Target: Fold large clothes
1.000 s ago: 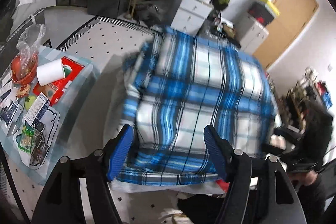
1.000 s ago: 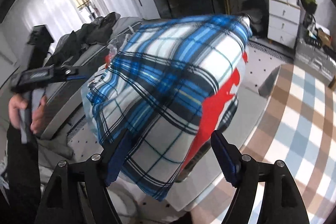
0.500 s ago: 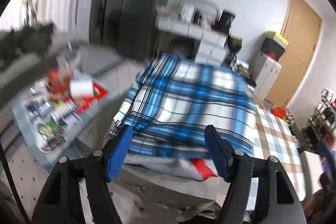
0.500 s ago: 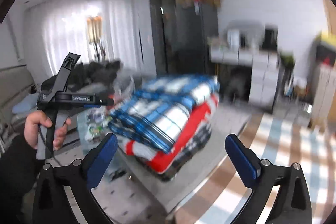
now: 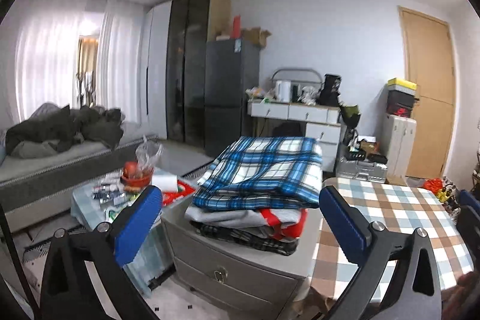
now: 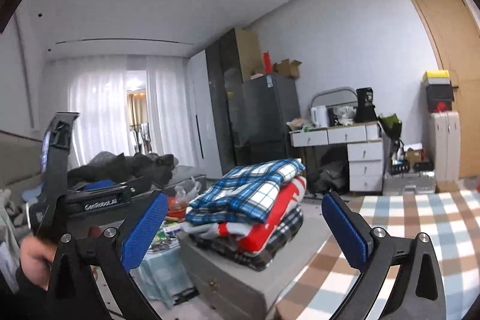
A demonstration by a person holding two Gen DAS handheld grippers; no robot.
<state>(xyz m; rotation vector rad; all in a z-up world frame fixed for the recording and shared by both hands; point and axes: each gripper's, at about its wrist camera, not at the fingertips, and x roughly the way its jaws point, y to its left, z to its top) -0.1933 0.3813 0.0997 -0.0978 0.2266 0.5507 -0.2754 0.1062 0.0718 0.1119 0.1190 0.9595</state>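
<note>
Released blue plaid garment (image 5: 264, 170), folded atop stack (image 5: 255, 225)

A second ago the folded blue-and-white plaid flannel garment (image 5: 264, 170) filled both wrist views, sagging between the blue pads of each tool. Now it lies flat on top of the pile of folded clothes (image 5: 255, 225) on the grey drawer cabinet (image 5: 240, 269), clear of both tools. The left tool (image 5: 240, 222) has just been opening and its jaws stand wide with nothing between them; the right tool (image 6: 244, 225) has likewise spread wide and is empty. Both views have pulled back and tipped up from the cloth, taking in the ceiling and the far wall.
</note>
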